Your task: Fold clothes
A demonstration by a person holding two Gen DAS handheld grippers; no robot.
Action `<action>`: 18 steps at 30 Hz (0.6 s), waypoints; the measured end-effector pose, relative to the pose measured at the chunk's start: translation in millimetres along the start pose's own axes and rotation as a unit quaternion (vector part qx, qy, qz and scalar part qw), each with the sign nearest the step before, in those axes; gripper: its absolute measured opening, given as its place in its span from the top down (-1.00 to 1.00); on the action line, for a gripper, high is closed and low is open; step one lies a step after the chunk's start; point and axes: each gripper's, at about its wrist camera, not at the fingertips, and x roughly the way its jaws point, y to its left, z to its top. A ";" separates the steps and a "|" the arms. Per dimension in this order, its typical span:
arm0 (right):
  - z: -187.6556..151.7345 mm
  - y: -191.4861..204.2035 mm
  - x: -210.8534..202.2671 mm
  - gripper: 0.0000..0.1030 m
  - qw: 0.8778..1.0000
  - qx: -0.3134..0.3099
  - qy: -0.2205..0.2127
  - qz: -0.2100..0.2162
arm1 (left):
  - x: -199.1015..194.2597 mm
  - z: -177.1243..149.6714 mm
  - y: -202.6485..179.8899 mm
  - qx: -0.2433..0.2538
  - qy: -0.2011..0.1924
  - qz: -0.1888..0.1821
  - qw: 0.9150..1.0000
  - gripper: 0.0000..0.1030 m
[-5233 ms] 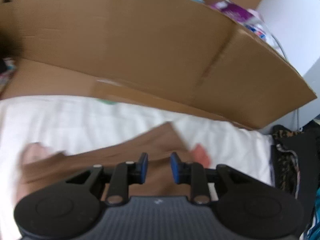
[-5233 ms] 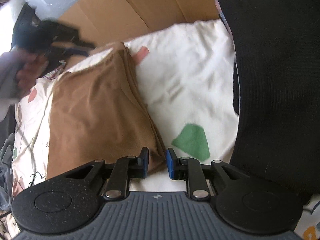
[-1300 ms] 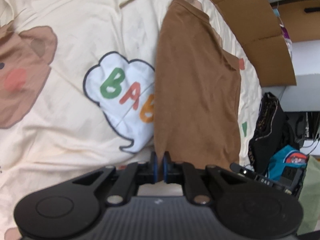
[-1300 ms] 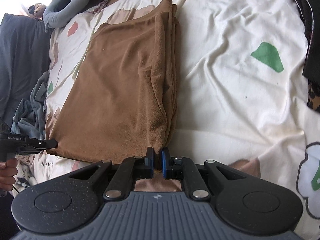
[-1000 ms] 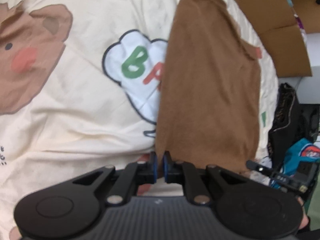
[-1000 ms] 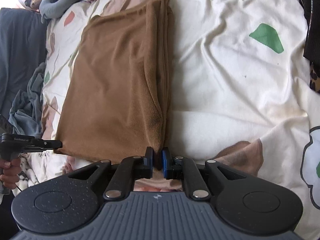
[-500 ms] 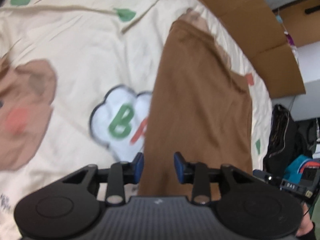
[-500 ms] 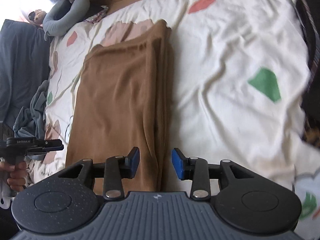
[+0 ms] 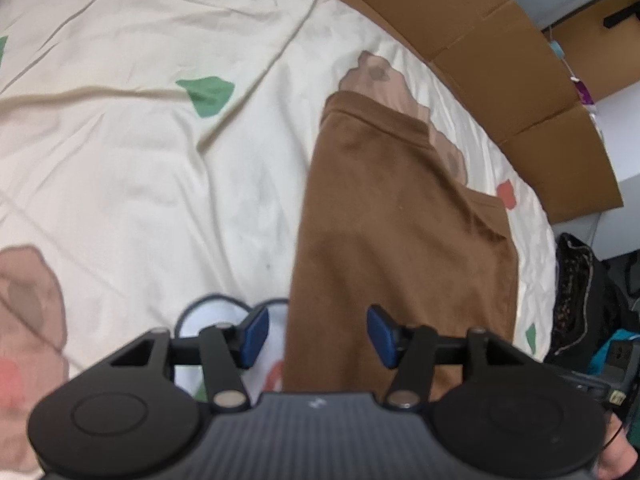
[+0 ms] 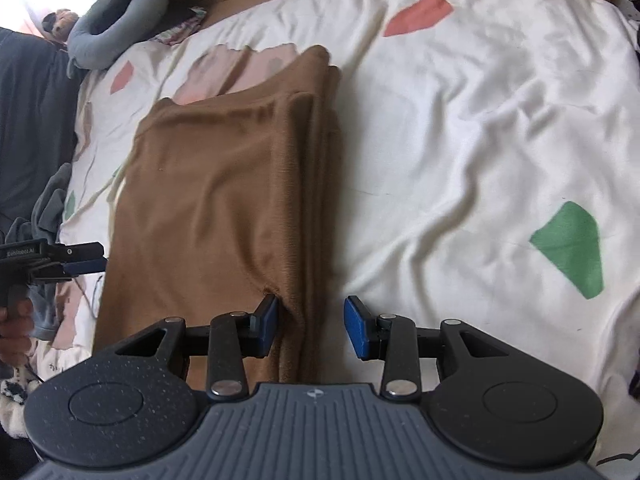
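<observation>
1. The brown garment (image 10: 216, 216) lies flat on the cream printed bedsheet (image 10: 460, 152), folded into a long strip with its stacked fold edge on the side facing the green patch (image 10: 568, 248).
2. My left gripper (image 9: 316, 334) is opening. The garment's near end shows between its blue pads, but they do not press on it.
3. My right gripper (image 10: 310, 326) stands partly spread over the garment's thick folded edge. One pad sits right at the cloth and the other is off it, with nothing pinched.
4. I judge the lengthwise fold finished and just let go. The next move probably calls for gripping both near corners again and carrying them toward the garment's far end to halve the strip.
5. Beyond the far end the cardboard (image 9: 500, 52) runs close, so the fold must stop short of it.
6. On the green-patch side of the garment the sheet is bare and roomy. On the other side, grey clothes (image 10: 48, 208) crowd the sheet's edge.
</observation>
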 end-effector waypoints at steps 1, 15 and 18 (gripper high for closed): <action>0.6 -1.5 -0.5 0.17 1.000 0.001 -0.001 -0.001 | 0.8 2.4 0.9 0.000 -0.001 0.000 1.000 -0.08; 48.7 -1.1 10.4 0.17 0.999 0.004 -0.036 0.027 | 20.3 41.1 -2.9 0.012 -0.018 -0.021 1.000 -0.01; 57.3 -3.4 18.8 0.17 0.999 0.007 -0.036 0.030 | 24.7 46.6 -3.3 0.011 -0.017 -0.022 1.000 0.04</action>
